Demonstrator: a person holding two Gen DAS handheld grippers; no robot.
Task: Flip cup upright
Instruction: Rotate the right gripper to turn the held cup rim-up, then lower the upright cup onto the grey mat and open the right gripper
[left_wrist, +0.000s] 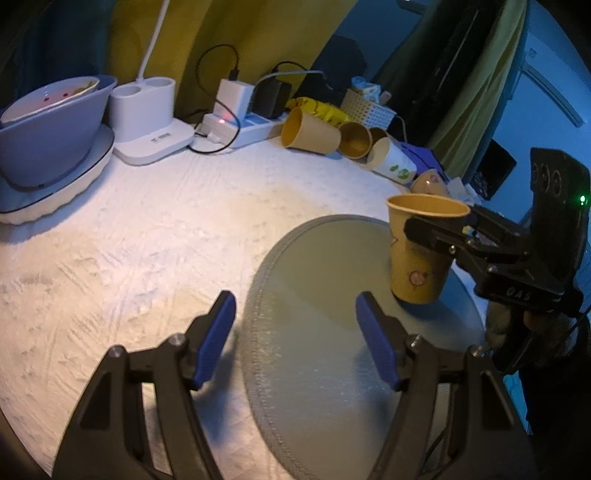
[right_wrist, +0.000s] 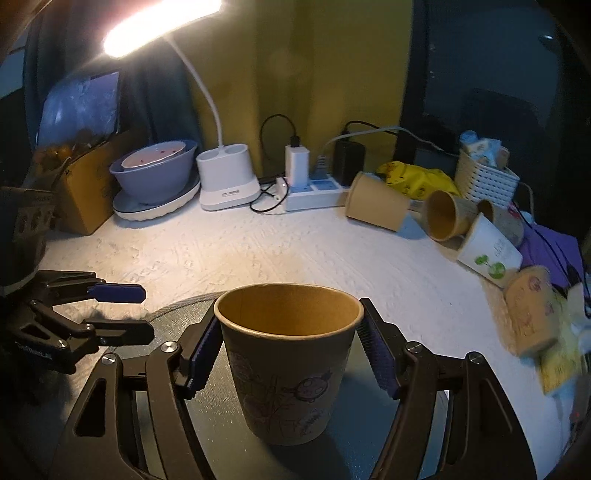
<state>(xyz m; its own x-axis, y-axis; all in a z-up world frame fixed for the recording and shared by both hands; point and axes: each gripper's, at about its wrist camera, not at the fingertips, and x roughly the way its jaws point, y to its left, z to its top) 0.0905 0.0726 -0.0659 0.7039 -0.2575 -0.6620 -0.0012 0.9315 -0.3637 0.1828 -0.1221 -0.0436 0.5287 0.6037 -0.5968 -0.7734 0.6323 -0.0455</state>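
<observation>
Both right gripper (right_wrist: 288, 347) pads flank the upright cup (right_wrist: 291, 365) on the mat (left_wrist: 325, 369).

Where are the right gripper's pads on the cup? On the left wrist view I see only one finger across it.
Observer: On the right wrist view, both pads of the right gripper sit against the cup just under its rim, one on each side.
Operator: Anything inside it?
Observer: Nothing shows inside, though its bottom is hidden.
Operator: What's left of the bowl?
Observer: A cardboard box stands beside the bowl.
</observation>
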